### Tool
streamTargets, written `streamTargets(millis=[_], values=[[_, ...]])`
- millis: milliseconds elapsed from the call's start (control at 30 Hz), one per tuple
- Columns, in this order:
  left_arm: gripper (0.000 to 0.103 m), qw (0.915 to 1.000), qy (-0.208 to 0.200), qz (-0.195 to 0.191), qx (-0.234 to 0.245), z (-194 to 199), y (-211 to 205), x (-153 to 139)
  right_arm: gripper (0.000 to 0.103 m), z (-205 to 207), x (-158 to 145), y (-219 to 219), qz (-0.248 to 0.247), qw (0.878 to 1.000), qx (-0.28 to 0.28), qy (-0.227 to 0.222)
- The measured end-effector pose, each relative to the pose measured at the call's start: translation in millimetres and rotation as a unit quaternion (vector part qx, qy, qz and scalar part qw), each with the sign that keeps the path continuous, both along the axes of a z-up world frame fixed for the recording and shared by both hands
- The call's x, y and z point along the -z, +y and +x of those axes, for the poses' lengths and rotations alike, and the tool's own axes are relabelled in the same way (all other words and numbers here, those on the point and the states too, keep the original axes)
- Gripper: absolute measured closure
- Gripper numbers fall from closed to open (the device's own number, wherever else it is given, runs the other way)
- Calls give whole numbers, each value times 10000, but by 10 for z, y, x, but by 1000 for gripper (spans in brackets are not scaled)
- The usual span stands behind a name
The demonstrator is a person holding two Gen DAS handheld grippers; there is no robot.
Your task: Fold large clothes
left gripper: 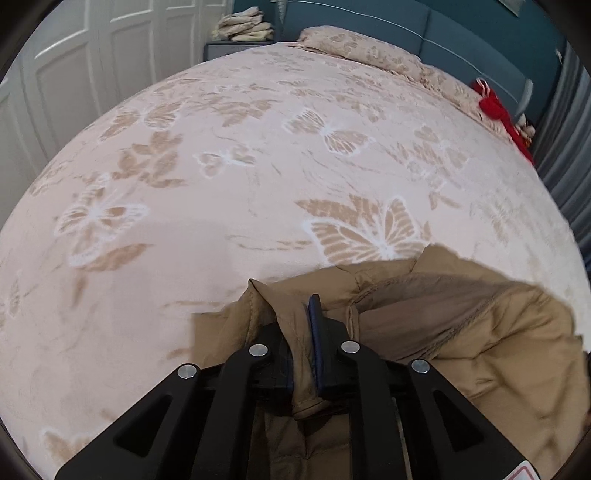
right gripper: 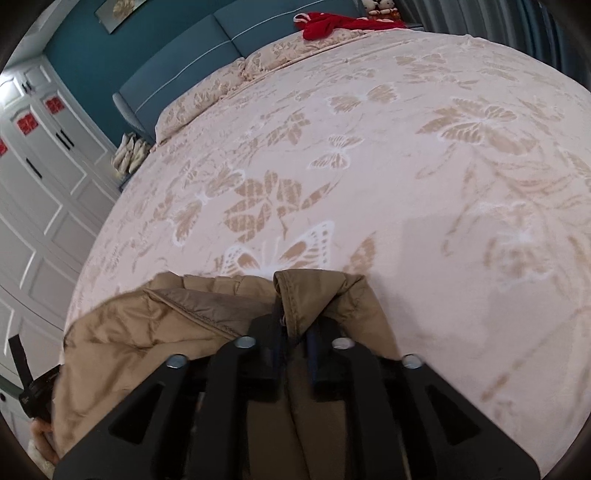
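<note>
Both claws are on the garment. My left claw (left gripper: 301,332) is pinched tight on a fold of the tan padded jacket (left gripper: 461,332); the fabric runs up between the two fingers and bunches above them, lower centre of the left wrist frame. The rest of the jacket spreads to the lower right of that frame, its smoother lining showing at the collar.

My right claw (right gripper: 293,332) is clamped just as narrowly on another seamed edge of the jacket (right gripper: 147,332), lower centre of the right wrist frame, with the bulk draping to the lower left.

The jacket sits at the near edge of the bed (left gripper: 258,166), on a pink butterfly-patterned cover. A red cloth (right gripper: 332,22) lies at the top of the right wrist frame, by the teal headboard (right gripper: 177,85).
</note>
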State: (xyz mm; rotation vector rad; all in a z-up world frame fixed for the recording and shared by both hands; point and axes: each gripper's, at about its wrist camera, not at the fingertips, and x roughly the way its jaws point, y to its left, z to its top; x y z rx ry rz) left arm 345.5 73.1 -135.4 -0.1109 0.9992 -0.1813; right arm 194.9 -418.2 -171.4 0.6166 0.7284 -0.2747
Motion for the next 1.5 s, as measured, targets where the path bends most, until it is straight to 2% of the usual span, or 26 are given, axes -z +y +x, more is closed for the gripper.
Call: streamTargets(millis=[33,67,100,167,300,333,367,400,433,467,533,633,667,700,733,767,800,900,933,1100,1233,1367,1500], values=[[87,10000,-41,-71,-12,-28,41,-81,67,-92,-92,-16,-84,9999,79,-85],[86,9999,-106,-130,-17,-64,94,-183,41,-206,-195,-38,-256,9993,256,-122],[83,9998,-148,-149,-17,-97,146,-289,31,-327,-291,-69,-472,9976,487,-152],[81,9996,-220,-171,14,-156,237,-498,31,-553,-457,-145,-673,9951,674,-274],[80,9979,-478,-422,-76,-249,403,-926,31,-913,-721,-247,-550,9943,764,-500],[76,9974,-565,-413,-160,-257,424,-991,31,-991,-801,-226,-531,9943,707,-592],[64,9948,-894,-136,-474,-289,455,-1115,31,-1047,-872,-183,-558,9943,638,-654],[32,9862,-1372,264,-884,-338,489,-1254,31,-1075,-911,-144,-580,9943,572,-688],[25,9793,-1712,380,-1012,-387,514,-1354,31,-1096,-960,-77,-601,9946,448,-722],[25,9761,-1896,400,-987,-404,531,-1443,34,-1097,-994,1,-617,9950,313,-721],[25,9771,-1887,436,-878,-407,519,-1614,39,-1083,-1032,172,-650,9954,102,-699],[25,9823,-1754,357,-559,-526,351,-1732,58,-998,-1070,507,-650,9954,-285,-638],[25,9842,-1667,409,-429,-575,242,-1724,71,-964,-1078,609,-661,9951,-385,-630],[25,9864,-1544,466,-309,-629,101,-1683,78,-884,-1080,757,-681,9947,-513,-571],[28,9882,-1438,468,-224,-678,-38,-1625,80,-808,-1083,891,-690,9942,-626,-536],[32,9895,-1361,466,-156,-727,-150,-1564,86,-697,-1095,1063,-748,9928,-769,-523],[42,9916,-1198,489,-38,-764,-353,-1463,91,-600,-1110,1206,-866,9911,-878,-500],[59,9942,-890,566,220,-799,-747,-1233,93,-342,-1147,1544,-1267,9844,-1155,-397],[61,9945,-797,601,330,-784,-909,-1151,93,-250,-1146,1623,-1312,9829,-1241,-360],[63,9935,-522,813,604,-598,-1455,-827,93,217,-1022,1761,-1269,9816,-1419,-125],[63,9943,-291,862,564,-412,-1614,-573,93,488,-810,1716,-1037,9839,-1455,59],[65,9942,-69,945,512,-304,-1661,-316,93,679,-564,1719,-1013,9832,-1490,287],[65,9907,-200,1230,549,-300,-1752,-117,94,774,-317,1738,-1046,9817,-1529,434]])
